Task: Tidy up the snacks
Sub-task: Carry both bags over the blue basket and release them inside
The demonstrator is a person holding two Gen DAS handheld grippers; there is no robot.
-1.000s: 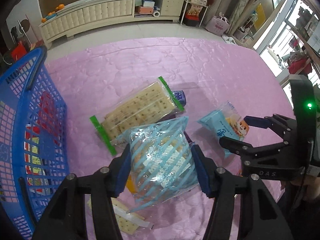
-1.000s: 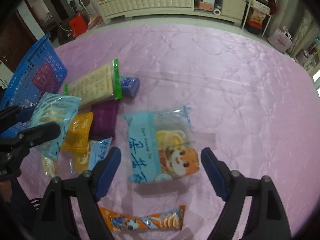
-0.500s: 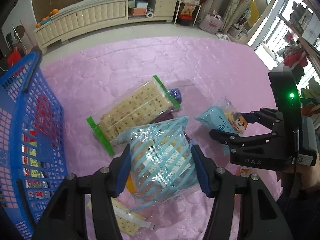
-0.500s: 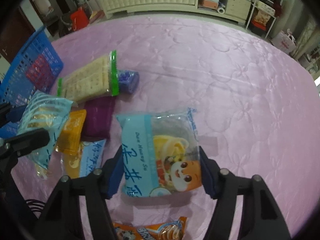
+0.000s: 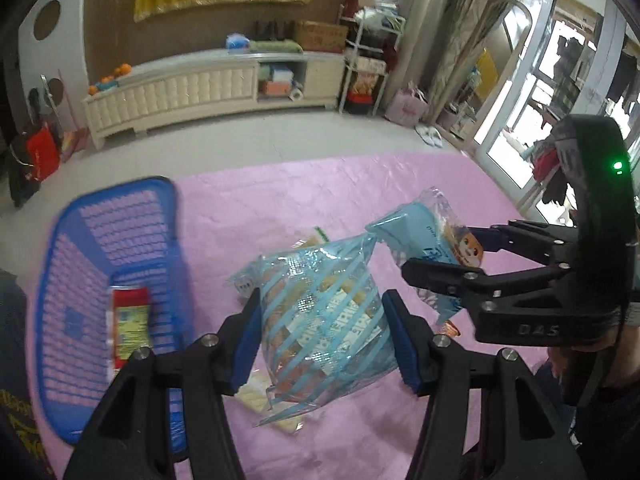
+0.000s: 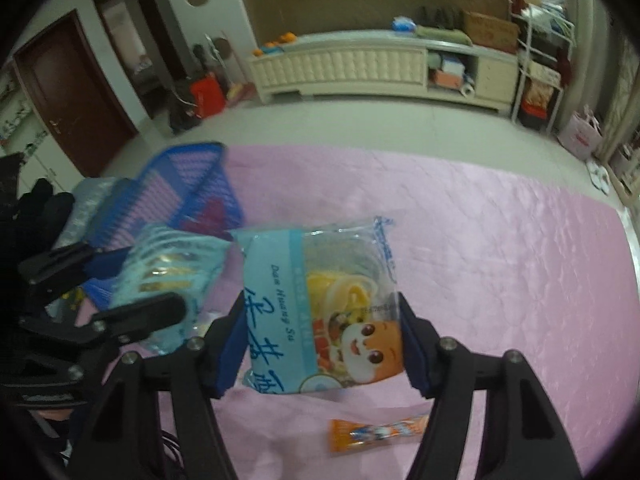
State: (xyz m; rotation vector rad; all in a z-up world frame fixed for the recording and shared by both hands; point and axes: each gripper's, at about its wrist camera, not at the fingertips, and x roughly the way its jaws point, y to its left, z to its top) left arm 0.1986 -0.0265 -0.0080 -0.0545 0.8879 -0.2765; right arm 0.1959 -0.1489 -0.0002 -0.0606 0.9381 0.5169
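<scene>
Left wrist view. The left gripper (image 5: 322, 334) is clamped on a blue-striped snack bag (image 5: 320, 320); both blue pads press its sides and the bag hangs clear of the pink cloth (image 5: 280, 200). Biscuit pieces show through the clear film. Under the bag, a pale cracker pack (image 5: 256, 398) lies on the cloth, mostly hidden. To the left sits the blue basket (image 5: 120, 224), slightly blurred, with a red and yellow packet (image 5: 130, 324) inside on its floor. To the right, the right gripper (image 5: 444, 254) holds a light blue noodle pack (image 5: 428, 240) with a cartoon face, raised off the cloth and just beside the striped bag's upper corner. A green light (image 5: 618, 166) glows on that gripper's body. Beyond the cloth: grey floor and a long cream cabinet (image 5: 216, 88).

Right wrist view. The right gripper (image 6: 320, 344) grips the light blue noodle pack (image 6: 320, 308); pads bear on both side edges, and the pack is lifted above the pink cloth (image 6: 480, 240). An orange stick packet (image 6: 376, 432) lies on the cloth below it. To the left, the left gripper (image 6: 136, 280) holds the blue-striped snack bag (image 6: 172, 268) in the air, with the blue basket (image 6: 188, 188) behind it. Whether the two held packs touch, cannot tell. A dark door (image 6: 68, 96) stands at far left.
</scene>
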